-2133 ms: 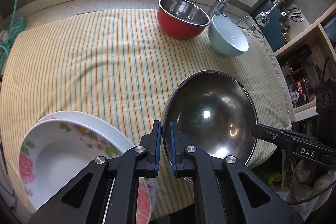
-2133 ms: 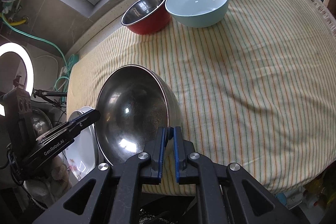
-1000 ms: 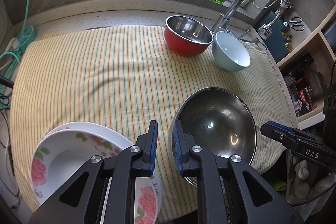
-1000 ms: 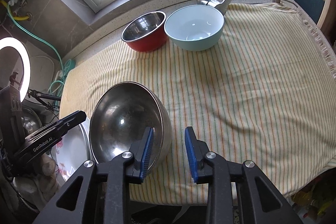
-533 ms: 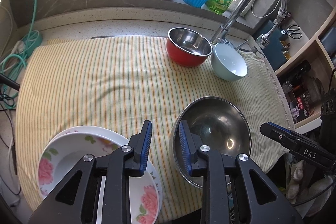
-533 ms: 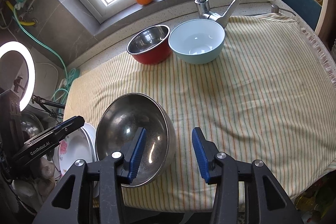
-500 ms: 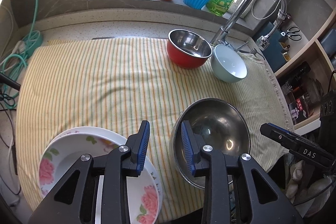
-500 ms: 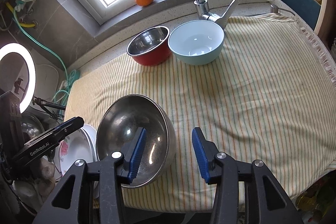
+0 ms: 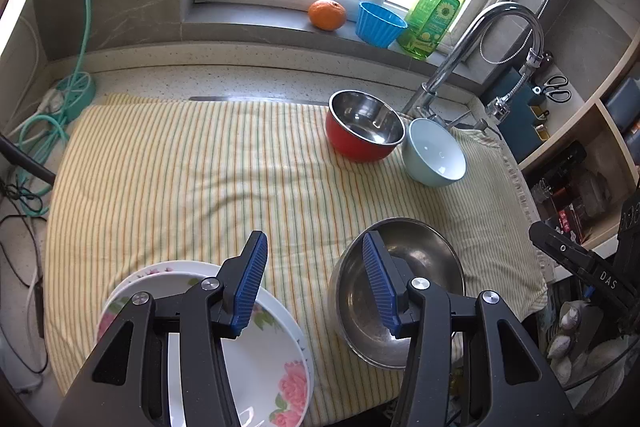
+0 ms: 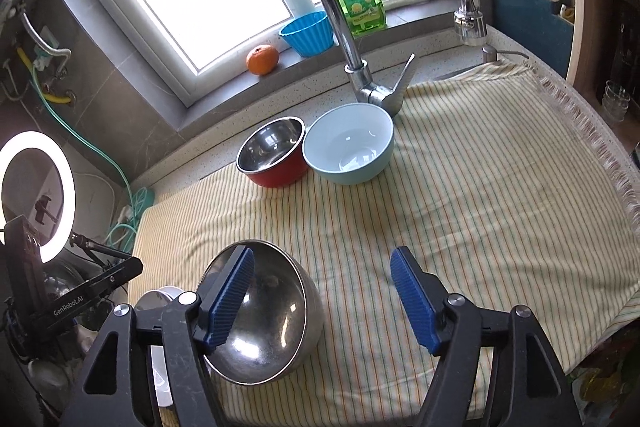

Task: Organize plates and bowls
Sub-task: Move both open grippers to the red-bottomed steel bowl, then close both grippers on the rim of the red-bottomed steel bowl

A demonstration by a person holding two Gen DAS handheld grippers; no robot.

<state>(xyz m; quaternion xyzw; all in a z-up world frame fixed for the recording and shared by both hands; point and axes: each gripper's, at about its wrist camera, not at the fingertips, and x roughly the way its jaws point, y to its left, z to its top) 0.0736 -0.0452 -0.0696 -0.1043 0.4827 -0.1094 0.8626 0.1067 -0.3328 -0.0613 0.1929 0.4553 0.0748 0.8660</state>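
Centrally, a wide bare stretch of the striped cloth (image 9: 192, 179) lies free, its fringed right edge by the shelves. Behind it are a window sill and tap (image 10: 344, 27). A steel bowl (image 10: 272, 315) sits near the front edge beside flowered plates (image 9: 264, 359); a red bowl (image 9: 360, 131) touches a pale blue bowl (image 9: 436, 159) at the back. Both the left gripper (image 9: 316, 287) and right gripper (image 10: 324, 299) tilt downward, jaws opening, gripping nothing.
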